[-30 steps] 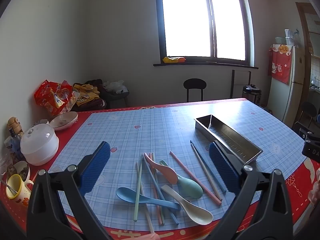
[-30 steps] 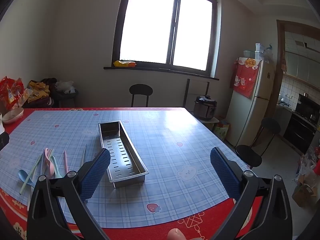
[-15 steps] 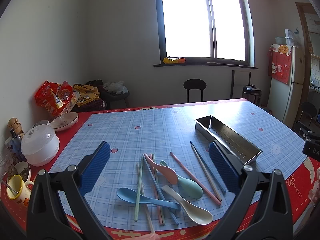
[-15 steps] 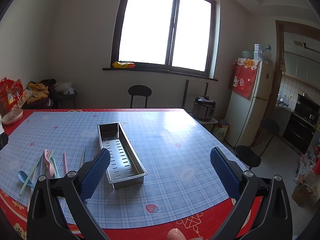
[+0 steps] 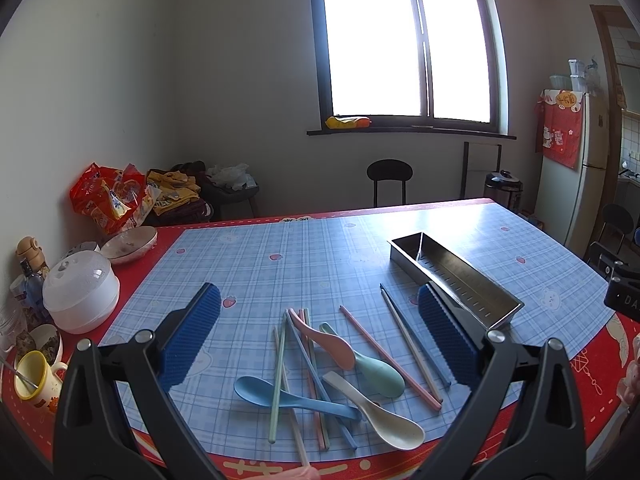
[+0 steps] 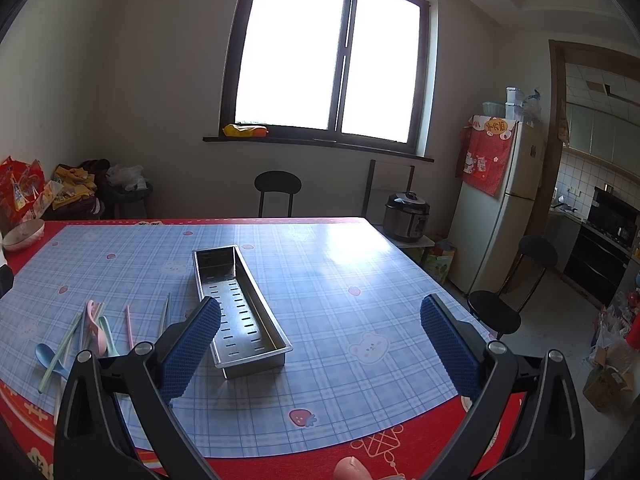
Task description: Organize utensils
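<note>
Utensils: spoons (image 5: 376, 364) and chopsticks (image 5: 412, 344) piled loose on blue plaid tabletop (image 5: 320, 256), just left of steel tray (image 5: 460, 276), tray looks empty. Left gripper (image 5: 320, 336) fingers wide apart, holding nothing, above the pile. Right gripper (image 6: 320, 340) same, near tray (image 6: 240, 304).

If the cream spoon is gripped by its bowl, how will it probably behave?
The cream spoon looks like smooth moulded plastic, so probably light, stiff, somewhat slippery. Its rounded bowl may pivot between flat pads. Its handle lies over the blue chopstick, so lifting could nudge neighbours.
</note>
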The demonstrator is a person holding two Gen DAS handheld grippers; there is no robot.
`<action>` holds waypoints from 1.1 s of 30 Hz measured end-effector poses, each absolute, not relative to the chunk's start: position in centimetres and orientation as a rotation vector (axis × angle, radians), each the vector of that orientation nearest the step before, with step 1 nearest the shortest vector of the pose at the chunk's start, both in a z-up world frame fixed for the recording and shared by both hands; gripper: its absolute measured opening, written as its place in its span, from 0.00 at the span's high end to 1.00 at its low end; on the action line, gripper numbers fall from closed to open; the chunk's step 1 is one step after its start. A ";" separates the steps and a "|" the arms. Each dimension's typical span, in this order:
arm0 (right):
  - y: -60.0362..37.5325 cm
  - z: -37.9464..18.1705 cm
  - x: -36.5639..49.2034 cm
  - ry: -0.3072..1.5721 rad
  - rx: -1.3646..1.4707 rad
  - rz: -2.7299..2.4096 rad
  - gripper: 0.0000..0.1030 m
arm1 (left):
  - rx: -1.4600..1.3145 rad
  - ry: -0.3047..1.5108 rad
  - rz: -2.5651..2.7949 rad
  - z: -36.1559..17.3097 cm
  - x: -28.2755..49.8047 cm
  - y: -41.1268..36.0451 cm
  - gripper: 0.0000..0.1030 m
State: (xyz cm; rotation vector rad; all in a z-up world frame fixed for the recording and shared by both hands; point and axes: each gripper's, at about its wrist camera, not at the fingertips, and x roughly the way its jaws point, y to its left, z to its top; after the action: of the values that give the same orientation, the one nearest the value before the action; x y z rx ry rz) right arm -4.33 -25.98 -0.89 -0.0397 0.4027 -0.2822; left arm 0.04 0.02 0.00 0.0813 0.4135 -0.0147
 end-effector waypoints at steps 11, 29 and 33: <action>-26.0 -0.9 -4.4 0.401 -0.042 -0.283 0.05 | 0.081 0.412 -0.014 0.2 -0.1 0.4 0.05; -26.0 -0.9 -4.5 0.401 -0.043 -0.287 0.05 | 0.081 0.413 -0.014 -0.1 0.0 0.4 0.05; -26.0 -0.9 -4.5 0.403 -0.043 -0.288 0.05 | 0.081 0.414 -0.014 -0.1 0.0 0.4 0.05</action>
State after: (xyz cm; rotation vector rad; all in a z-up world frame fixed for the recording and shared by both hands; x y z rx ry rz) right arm -4.48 -26.04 -0.91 -0.0429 0.4026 -0.2878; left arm 0.00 0.44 -0.07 0.0810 0.4143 -0.0142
